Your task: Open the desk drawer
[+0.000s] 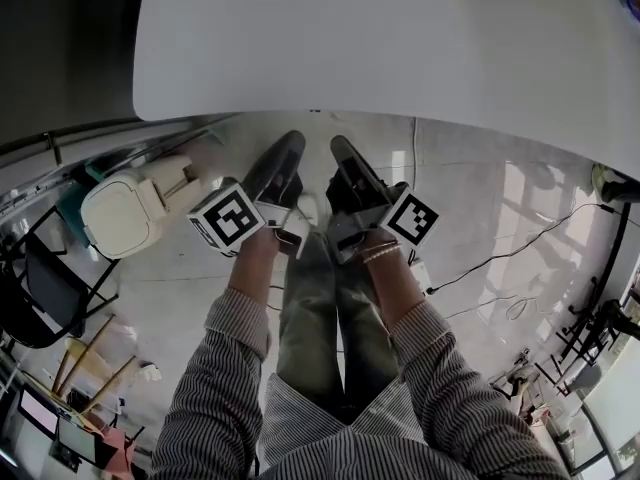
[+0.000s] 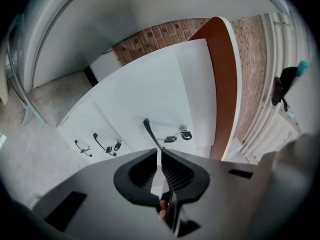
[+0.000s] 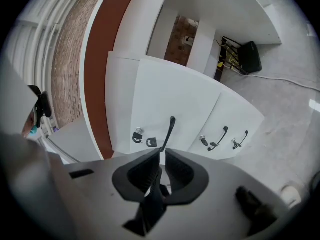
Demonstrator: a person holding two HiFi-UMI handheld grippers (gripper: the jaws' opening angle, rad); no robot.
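From above, the white desk top (image 1: 400,38) hides its drawers in the head view. Both grippers reach under its front edge, the left gripper (image 1: 292,142) and the right gripper (image 1: 338,145) side by side, each in a hand with a striped sleeve. In the left gripper view, the left gripper (image 2: 159,152) is shut and empty, pointing at the top drawer's black handle (image 2: 149,130); a lock with a hanging key (image 2: 179,134) sits beside it. The right gripper (image 3: 162,152) is also shut and empty, just short of the same black handle (image 3: 170,130).
Two lower drawers carry black handles (image 3: 222,136) (image 3: 242,137) and their own locks. A brown side panel (image 2: 223,84) flanks the drawer unit, with brick wall behind. A white boxy device (image 1: 128,210), a black chair (image 1: 40,288) and cables (image 1: 530,238) lie on the floor.
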